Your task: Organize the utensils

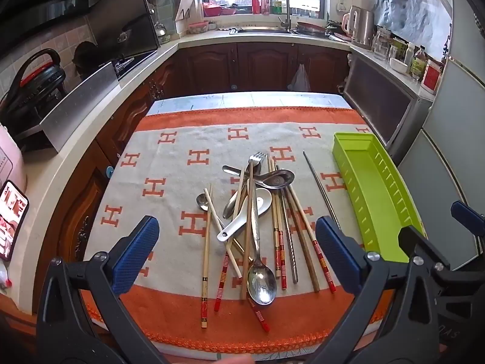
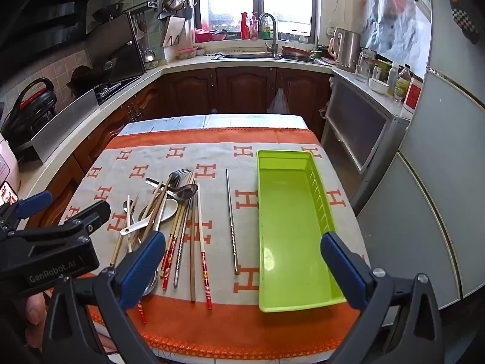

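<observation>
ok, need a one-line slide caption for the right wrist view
Open right gripper hovers over an empty green tray, a lone metal chopstick beside it, jumbled utensil pile further left.

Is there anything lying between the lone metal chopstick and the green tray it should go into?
Nothing visible. The metal chopstick lies alone on the cloth, with only a bare strip of cloth between it and the empty green tray beside it. The utensil pile sits on its other side, away from the tray.

Daylight from the blown-out window (image 2: 257, 0) lights both sharp views; fisheye edges bend and darken.
</observation>
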Action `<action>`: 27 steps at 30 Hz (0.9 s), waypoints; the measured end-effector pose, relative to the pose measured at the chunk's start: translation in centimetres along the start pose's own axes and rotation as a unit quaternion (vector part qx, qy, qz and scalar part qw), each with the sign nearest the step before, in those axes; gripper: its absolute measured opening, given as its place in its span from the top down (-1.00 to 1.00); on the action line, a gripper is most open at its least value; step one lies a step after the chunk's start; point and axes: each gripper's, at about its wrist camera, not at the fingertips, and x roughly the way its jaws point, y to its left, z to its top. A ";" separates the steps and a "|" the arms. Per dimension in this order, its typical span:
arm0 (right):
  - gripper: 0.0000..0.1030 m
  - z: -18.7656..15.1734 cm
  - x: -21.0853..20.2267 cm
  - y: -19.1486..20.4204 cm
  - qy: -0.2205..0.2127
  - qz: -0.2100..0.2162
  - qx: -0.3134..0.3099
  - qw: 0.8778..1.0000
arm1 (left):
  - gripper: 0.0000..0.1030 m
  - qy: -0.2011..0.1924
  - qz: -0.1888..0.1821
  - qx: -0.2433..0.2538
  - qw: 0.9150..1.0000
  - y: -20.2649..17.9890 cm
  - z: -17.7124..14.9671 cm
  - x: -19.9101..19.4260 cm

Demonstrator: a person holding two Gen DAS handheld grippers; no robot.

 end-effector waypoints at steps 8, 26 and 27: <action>-0.91 -0.2 0.0 -0.2 0.004 0.024 0.020 0.999 | -0.92 0.024 -0.015 0.002 1.000 -0.2 -0.3 1.0; -0.82 -0.9 1.0 0.5 0.030 0.036 0.019 0.999 | -0.87 0.037 -0.016 -0.007 0.999 0.0 -0.7 1.1; -0.82 -0.9 1.0 0.6 0.031 0.036 0.019 0.999 | -0.87 0.039 -0.017 -0.008 0.999 0.1 -0.8 1.2</action>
